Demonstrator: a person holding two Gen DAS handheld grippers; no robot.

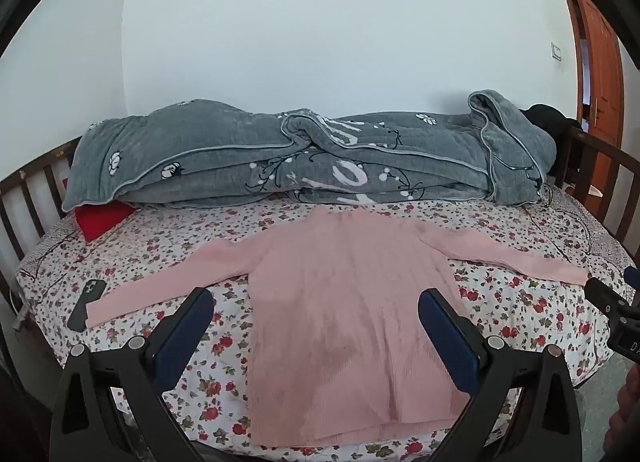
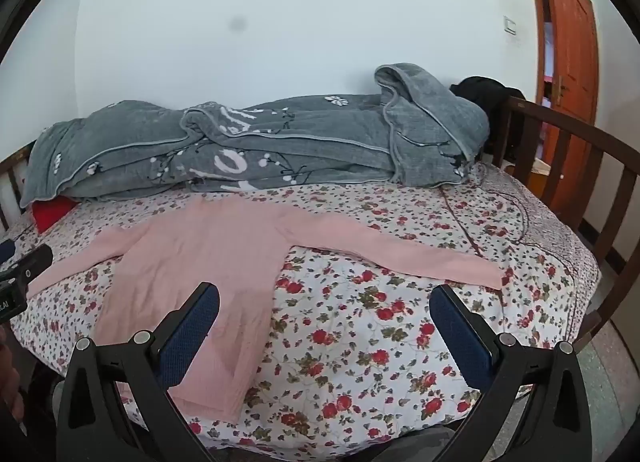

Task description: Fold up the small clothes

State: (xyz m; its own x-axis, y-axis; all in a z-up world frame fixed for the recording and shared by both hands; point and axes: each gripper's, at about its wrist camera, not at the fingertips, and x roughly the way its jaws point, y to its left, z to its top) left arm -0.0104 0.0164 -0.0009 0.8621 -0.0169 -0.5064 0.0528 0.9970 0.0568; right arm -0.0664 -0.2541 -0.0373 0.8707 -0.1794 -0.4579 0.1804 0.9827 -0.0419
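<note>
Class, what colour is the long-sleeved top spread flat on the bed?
The top is plain pale pink, best seen in the left wrist view.

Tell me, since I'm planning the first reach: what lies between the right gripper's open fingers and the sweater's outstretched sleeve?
Only bare floral bedsheet, as the right wrist view shows. The right gripper hangs open short of the pink sweater.

A sweater (image 1: 344, 302) lies flat mid-frame on the bed (image 1: 520, 302), sleeves spread left and right. Behind it a blanket (image 1: 304, 157) runs along the wall. A phone (image 1: 86, 304) lies at the left sleeve's end.
</note>
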